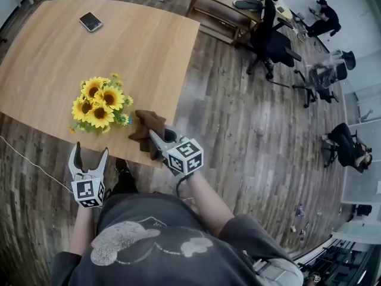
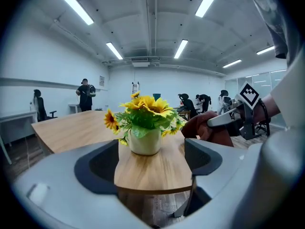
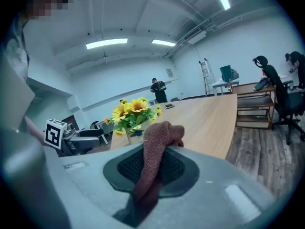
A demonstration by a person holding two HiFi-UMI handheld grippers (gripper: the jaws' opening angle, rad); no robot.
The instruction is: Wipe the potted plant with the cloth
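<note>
A pot of yellow sunflowers (image 1: pixel 100 105) stands near the front edge of the wooden table (image 1: pixel 71 58); the left gripper view shows its white pot (image 2: pixel 145 141) under the blooms. My right gripper (image 1: pixel 156 137) is shut on a brown cloth (image 1: pixel 149 128) just right of the flowers, at the table's edge. In the right gripper view the cloth (image 3: pixel 155 163) is pinched between the jaws, with the sunflowers (image 3: pixel 132 111) behind it. My left gripper (image 1: pixel 88 155) hangs open and empty in front of the table, below the plant, its jaws pointing at the pot.
A phone (image 1: pixel 91 21) lies on the far part of the table. Office chairs (image 1: pixel 271 37) and a wooden shelf unit (image 1: pixel 220 11) stand on the plank floor to the right, where several people sit. A thin cable (image 1: pixel 30 159) runs across the floor at the left.
</note>
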